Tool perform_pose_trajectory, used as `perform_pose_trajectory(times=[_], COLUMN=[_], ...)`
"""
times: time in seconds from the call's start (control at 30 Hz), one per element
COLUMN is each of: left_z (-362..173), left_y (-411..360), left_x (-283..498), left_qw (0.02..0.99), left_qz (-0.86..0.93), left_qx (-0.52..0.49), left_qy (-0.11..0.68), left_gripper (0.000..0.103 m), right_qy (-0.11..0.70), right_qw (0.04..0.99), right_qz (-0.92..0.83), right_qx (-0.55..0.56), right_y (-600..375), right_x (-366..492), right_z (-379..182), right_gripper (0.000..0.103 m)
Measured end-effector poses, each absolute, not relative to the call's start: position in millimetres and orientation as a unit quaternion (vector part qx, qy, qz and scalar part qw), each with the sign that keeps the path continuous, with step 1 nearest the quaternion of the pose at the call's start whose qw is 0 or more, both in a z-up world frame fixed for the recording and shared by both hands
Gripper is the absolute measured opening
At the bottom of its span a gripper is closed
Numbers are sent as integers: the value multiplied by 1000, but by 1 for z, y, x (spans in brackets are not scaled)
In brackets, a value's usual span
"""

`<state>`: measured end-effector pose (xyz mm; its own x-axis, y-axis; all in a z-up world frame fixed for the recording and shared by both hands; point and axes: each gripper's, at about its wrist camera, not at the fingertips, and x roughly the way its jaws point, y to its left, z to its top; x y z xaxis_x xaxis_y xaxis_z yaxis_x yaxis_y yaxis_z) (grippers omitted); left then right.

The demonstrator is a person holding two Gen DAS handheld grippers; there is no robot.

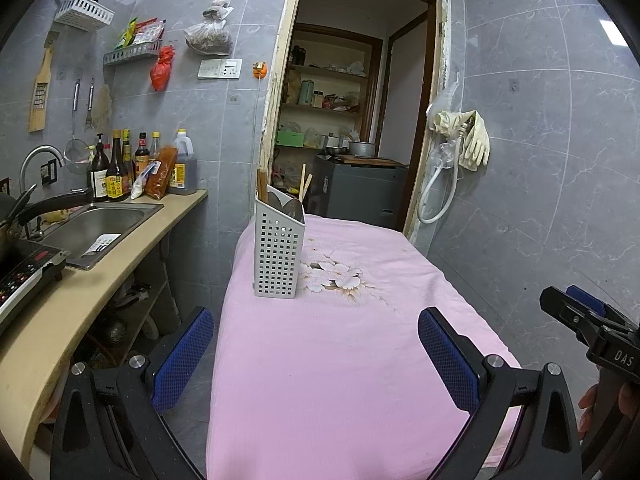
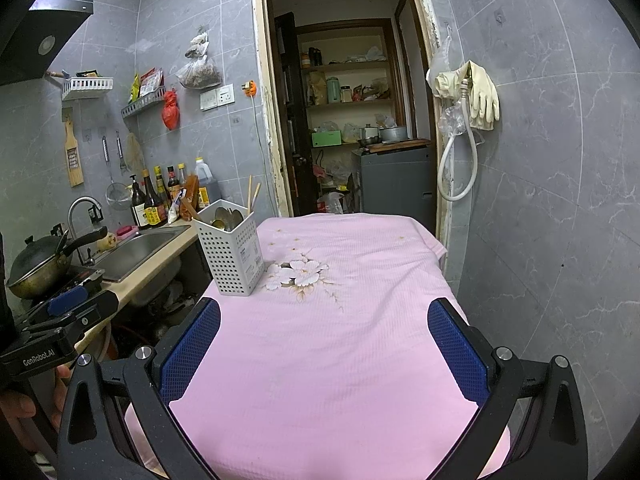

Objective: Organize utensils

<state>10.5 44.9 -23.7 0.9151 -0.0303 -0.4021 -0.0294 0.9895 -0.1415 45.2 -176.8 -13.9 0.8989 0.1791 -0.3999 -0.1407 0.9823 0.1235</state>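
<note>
A white perforated utensil holder (image 1: 277, 252) (image 2: 231, 249) stands upright on the pink cloth-covered table (image 1: 340, 360) (image 2: 328, 344), near its left edge. Spoons (image 2: 228, 218) and chopsticks (image 2: 252, 196) stick out of its top; brown chopsticks (image 1: 262, 186) show at its back in the left wrist view. My left gripper (image 1: 316, 348) hangs open over the near end of the table, with nothing between its blue pads. My right gripper (image 2: 324, 340) is open as well and holds nothing. Each gripper shows at the edge of the other's view, held by a hand.
A beige counter (image 1: 120, 264) with a steel sink (image 1: 100, 224), sauce bottles (image 1: 120, 172), a wok (image 2: 36, 268) and a cooktop (image 1: 24, 276) runs along the left. An open doorway (image 1: 352, 120) lies behind the table. Rubber gloves and a hose (image 2: 476, 96) hang on the right wall.
</note>
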Motion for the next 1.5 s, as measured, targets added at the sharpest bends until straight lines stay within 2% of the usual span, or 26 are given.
perform_pose_trajectory(times=[1.5], left_z=[-24], left_y=[45], left_x=[10], left_qw=[976], left_qz=[0], left_qx=[-72], left_qy=[206], left_gripper=[103], right_qy=[214], right_qw=[972], right_qz=[83], right_qx=[48], right_y=[-184], right_x=[49], right_z=[-15], right_gripper=[102])
